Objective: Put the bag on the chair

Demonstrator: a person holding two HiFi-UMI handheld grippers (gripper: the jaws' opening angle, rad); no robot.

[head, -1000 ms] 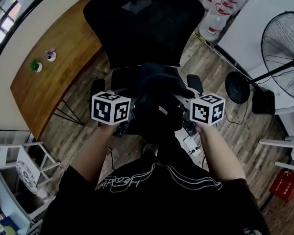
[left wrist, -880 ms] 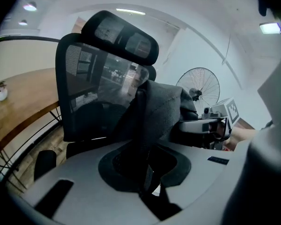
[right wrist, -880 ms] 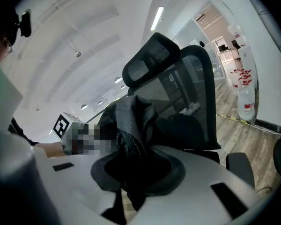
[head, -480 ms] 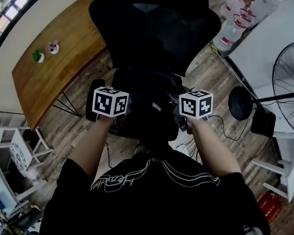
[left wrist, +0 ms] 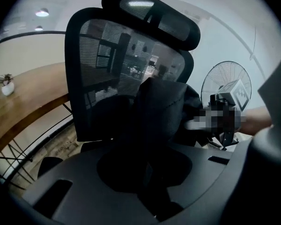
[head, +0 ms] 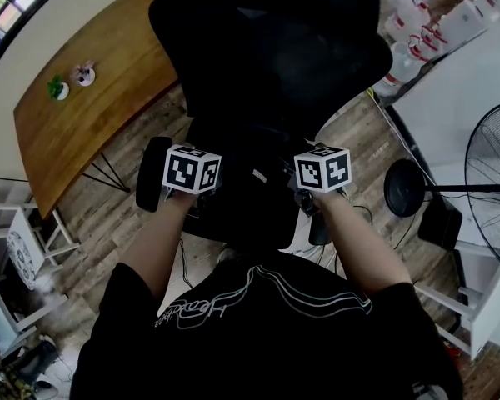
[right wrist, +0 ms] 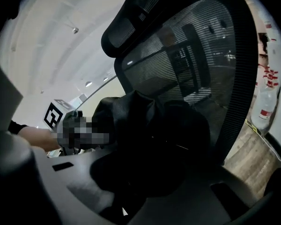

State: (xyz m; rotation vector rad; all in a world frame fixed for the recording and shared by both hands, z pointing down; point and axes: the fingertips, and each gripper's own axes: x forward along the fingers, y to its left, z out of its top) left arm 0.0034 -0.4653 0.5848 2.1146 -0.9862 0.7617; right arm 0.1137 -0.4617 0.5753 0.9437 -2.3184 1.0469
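Black fabric bag [head: 257, 192]: located between the 2 grippers, over the seat area of the black office chair [head: 267, 48] and in front of its mesh backrest. Whether the bag's underside touches the seat cannot be determined, as black lies on black in every view.

Left gripper [left wrist: 152, 191]: its own view shows a fold of the bag running down into the gap between the jaws. The jaws are nearly together and are opening at this moment, with the fabric between them.

Right gripper [right wrist: 126, 196]: its own view shows the jaws close together, clamped on dark bag fabric, with the bulk of the bag rising just beyond them against the backrest.

Position of the grippers: in the head view the 2 marker cubes sit level with each other, 1 at each side of the bag, and the person's forearms reach forward from below.

Chair: upright, headrest at the top, left armrest [head: 154, 173] just outside the left cube.

Surroundings: wooden table [head: 83, 132] to the left of the chair, carrying 2 small pots [head: 69, 83]. Standing fan [head: 493, 182] to the right. Water bottles [head: 417, 36] at upper right. Wood-plank floor [head: 358, 132].
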